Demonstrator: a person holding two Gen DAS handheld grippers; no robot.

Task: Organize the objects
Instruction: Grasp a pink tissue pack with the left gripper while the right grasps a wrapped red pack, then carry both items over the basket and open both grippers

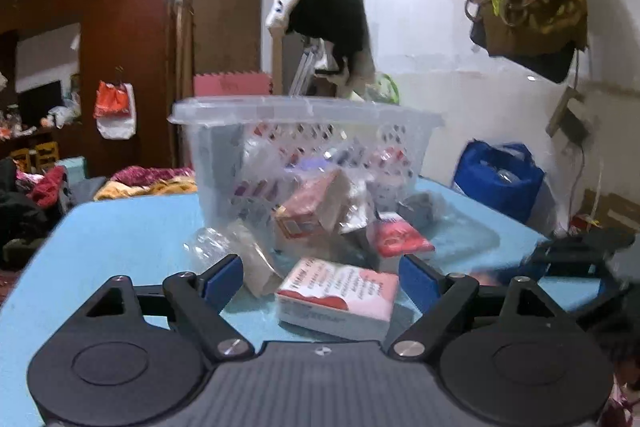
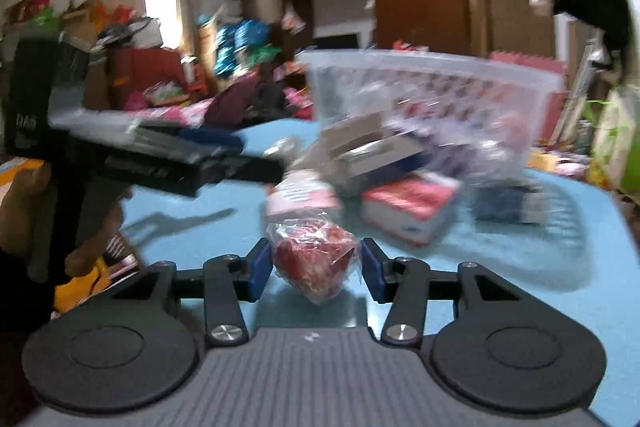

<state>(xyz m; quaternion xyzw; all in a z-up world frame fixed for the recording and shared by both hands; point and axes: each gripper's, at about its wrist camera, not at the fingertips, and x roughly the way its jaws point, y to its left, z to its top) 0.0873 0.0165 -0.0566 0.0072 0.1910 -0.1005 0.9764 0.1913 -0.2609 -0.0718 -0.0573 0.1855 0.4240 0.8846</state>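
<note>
— Look at the jaws first. The right gripper [image 2: 316,263] has its blue pads [image 2: 259,267] pressed against a crinkly clear packet of red sweets [image 2: 314,261], pinching it from both sides above the blue surface [image 2: 500,279].

— And the left gripper [image 1: 320,279]?

— Its jaws are spread wide, nothing between the pads. Just past them lies a pink-and-white box [image 1: 340,297], flat on the surface near the front edge, not touching either pad as far as I can see.

— What's behind that box?

— A heap. A brown and red carton [image 1: 316,209] tilted on its side, a red-topped box [image 1: 400,239] to its right, an empty clear bottle [image 1: 208,245] to the left, all wrapped in or lying against clear plastic. From the right-hand side I can also see a red and white box [image 2: 412,207] lying flat, but that view is blurred.

— And the basket?

— The clear plastic basket [image 1: 304,111] stands upright behind the heap, toward the far edge of the surface, with some packets inside; I cannot tell what they are. Beyond the far right corner sits a blue bag [image 1: 496,175], and a dark wooden wardrobe [image 1: 120,47] stands at the back of the room.
</note>
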